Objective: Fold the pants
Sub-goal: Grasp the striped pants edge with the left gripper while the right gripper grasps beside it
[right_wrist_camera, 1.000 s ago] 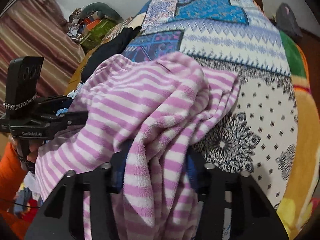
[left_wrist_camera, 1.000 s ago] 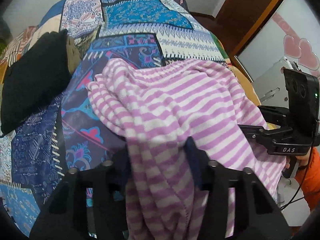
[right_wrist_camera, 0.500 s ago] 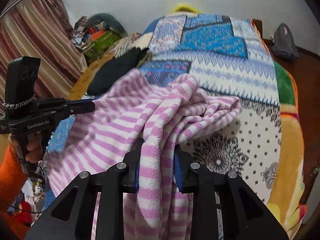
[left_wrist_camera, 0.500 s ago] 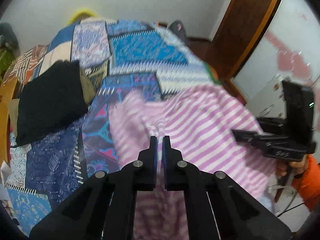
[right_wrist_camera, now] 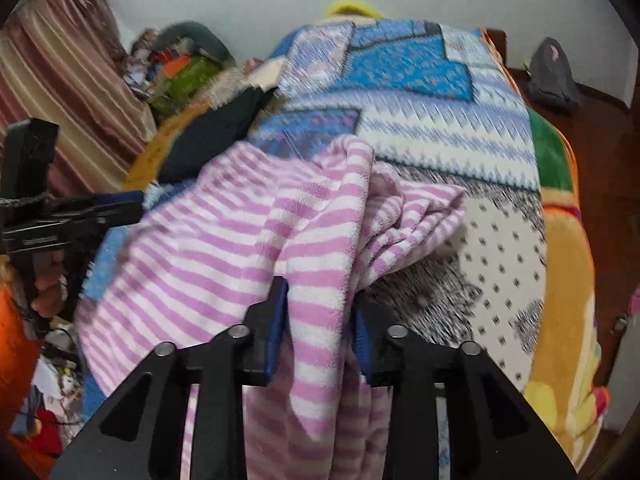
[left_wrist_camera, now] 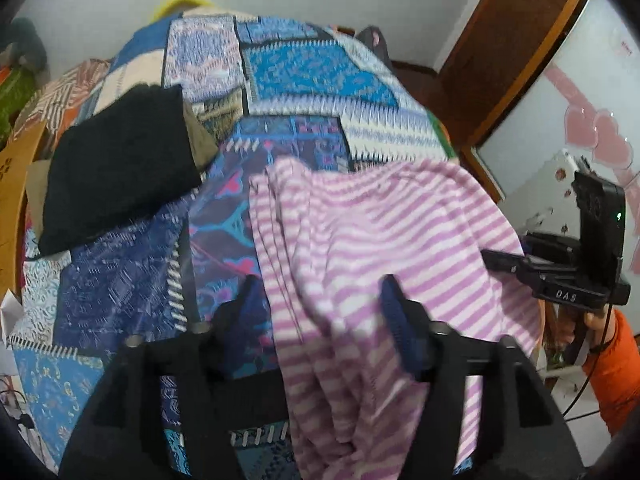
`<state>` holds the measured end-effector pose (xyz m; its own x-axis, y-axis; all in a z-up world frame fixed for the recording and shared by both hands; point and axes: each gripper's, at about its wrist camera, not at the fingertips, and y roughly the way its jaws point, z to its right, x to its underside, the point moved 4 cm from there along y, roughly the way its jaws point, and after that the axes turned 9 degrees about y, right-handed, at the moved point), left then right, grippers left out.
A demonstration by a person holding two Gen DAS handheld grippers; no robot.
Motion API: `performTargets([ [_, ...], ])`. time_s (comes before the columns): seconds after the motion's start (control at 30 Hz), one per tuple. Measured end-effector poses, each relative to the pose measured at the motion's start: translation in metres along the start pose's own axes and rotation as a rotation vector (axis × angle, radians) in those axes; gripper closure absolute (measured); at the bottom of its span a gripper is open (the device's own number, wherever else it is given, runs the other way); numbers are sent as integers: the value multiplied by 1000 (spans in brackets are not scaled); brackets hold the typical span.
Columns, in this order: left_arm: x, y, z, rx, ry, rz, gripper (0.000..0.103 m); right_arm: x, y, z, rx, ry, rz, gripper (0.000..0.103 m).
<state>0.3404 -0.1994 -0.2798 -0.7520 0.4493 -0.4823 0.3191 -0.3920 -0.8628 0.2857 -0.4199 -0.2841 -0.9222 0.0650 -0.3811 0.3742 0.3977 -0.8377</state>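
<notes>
Left hand-held gripper (left_wrist_camera: 320, 312) jaws reopened, fuzzy pink-striped fleece pants (left_wrist_camera: 380, 248) bunched between

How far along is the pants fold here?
Early. Done: the striped pants lie bunched on the bedspread, with no neat fold visible. In hand: the right tongs pinch a bunch of cloth; the left tongs have just been opening, with cloth between them but loose. Left: flattening and every fold.

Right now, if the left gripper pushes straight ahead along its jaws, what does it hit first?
The striped pants. The left gripper has just been opening, and the fabric lies between its jaws and ahead of them. Beyond it lies the quilt, though depth is hard to judge.
</notes>
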Motion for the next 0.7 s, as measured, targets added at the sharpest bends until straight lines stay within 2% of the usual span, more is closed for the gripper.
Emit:
performTargets([
  [0.07,6,9,2,11,-9,-32,25,5,2,5,26,4,-20,65],
  [0.13,10,18,2,6,-15,-65,22,8,1,9,30,11,-28,52],
  [0.17,13,23,2,3,-21,-80,21,10,0,11,34,14,-27,49],
  [0.23,17,31,2,16,-28,-103,21,13,-2,16,48,24,-25,37],
  [0.37,21,48,5,50,-44,-143,21,21,1,27,25,58,-50,34],
  [0.5,19,62,6,67,-64,-148,19,26,20,32,14,64,-93,23],
  [0.7,10,68,11,79,-43,-141,19,21,39,38,-123,132,-138,19],
])
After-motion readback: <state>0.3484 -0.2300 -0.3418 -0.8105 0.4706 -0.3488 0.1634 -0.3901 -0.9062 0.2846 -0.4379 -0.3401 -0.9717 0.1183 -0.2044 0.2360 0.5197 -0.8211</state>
